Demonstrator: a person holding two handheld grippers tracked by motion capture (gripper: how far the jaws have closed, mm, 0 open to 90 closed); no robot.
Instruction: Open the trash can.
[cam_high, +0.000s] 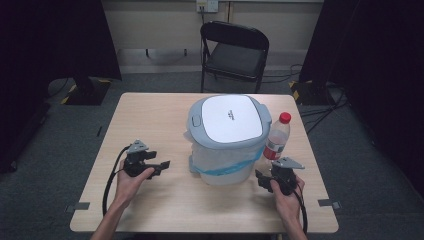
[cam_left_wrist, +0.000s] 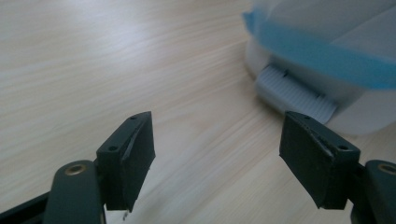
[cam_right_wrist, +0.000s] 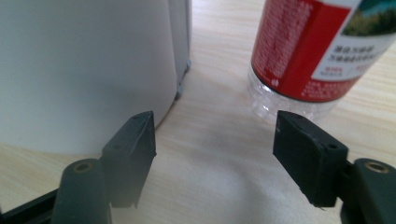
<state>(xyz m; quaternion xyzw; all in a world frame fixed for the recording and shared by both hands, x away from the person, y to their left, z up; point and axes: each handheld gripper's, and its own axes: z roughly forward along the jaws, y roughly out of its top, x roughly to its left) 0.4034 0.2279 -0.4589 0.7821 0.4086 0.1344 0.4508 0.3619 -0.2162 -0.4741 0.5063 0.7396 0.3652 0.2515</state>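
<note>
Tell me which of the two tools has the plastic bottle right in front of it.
The right tool. Its open jaws face the red-labelled bottle beside the bin; the left tool sits across the bin, facing its grey pedal.

The surface (cam_high: 150, 120) is pale matt wood grain; the pedal bin (cam_high: 227, 150) smooth plastic; the bottle (cam_high: 276, 137) clear glossy plastic.
</note>
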